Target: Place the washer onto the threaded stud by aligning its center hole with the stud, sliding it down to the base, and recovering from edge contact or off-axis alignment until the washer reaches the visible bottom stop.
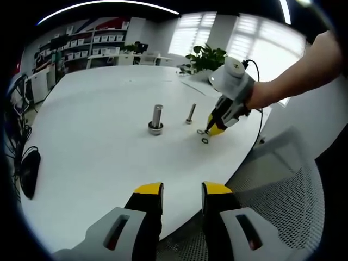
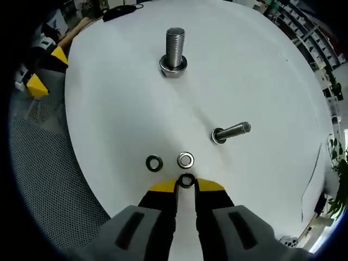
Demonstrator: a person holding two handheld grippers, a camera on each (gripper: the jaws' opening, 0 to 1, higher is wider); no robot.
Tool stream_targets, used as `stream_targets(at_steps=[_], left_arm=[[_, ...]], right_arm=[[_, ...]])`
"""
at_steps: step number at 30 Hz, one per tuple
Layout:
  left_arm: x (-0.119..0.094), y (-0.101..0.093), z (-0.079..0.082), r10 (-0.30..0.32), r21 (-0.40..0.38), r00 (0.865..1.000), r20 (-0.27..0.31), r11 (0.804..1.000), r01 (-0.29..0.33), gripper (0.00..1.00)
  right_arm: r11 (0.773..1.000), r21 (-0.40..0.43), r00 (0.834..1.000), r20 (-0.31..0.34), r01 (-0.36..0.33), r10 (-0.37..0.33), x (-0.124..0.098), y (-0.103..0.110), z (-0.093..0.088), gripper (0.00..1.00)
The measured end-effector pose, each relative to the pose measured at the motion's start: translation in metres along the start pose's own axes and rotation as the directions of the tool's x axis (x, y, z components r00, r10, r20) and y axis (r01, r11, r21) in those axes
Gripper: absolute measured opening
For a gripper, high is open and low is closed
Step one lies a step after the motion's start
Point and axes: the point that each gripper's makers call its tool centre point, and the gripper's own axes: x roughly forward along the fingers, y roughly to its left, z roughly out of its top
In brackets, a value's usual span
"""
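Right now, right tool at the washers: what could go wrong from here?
1. The right tool has its tips around one washer lying flat on the table; a thin flat part may slip out or tilt in the grip.
2. Two more washers lie close by and could get knocked.
3. Two studs stand ahead, a large and a small; picking the wrong one could mean a misfit.

Your left gripper point(image 1: 182, 191) view looks from off the white table's point(image 1: 98, 136) near edge, well back from the parts, facing across it toward your right gripper point(image 1: 211, 128) ahead and to the right. Your right gripper point(image 2: 186, 186) view sits close and steeply above the table point(image 2: 261, 70), with the washers point(image 2: 185, 160) just beyond its jaws. Both views share the large threaded stud point(image 1: 156, 119) point(image 2: 174, 53), the smaller bolt point(image 1: 190, 113) point(image 2: 231, 132) and the washers point(image 1: 204, 136).
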Motion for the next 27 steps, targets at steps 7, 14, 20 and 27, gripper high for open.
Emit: stream_targets(at_steps=[7,14,20,27], left_arm=[[0.000,-0.001,0.000,-0.008,0.003,1.000,-0.003,1.000,0.008,0.26],[0.000,-0.002,0.000,-0.011,0.004,1.000,-0.001,1.000,0.011,0.26],[0.000,-0.001,0.001,-0.009,0.006,1.000,-0.001,1.000,0.009,0.26],[0.001,-0.002,0.000,-0.014,0.013,1.000,-0.006,1.000,0.015,0.26]], right_arm=[[0.999,0.031,1.000,0.023,-0.011,0.010,-0.006,-0.001,0.001,0.14],[0.998,0.049,0.998,0.046,-0.036,0.034,-0.014,-0.003,0.005,0.14],[0.999,0.019,0.997,0.074,-0.036,0.035,-0.027,-0.013,0.013,0.14],[0.999,-0.005,0.994,0.106,-0.035,0.035,-0.041,-0.022,0.029,0.14]])
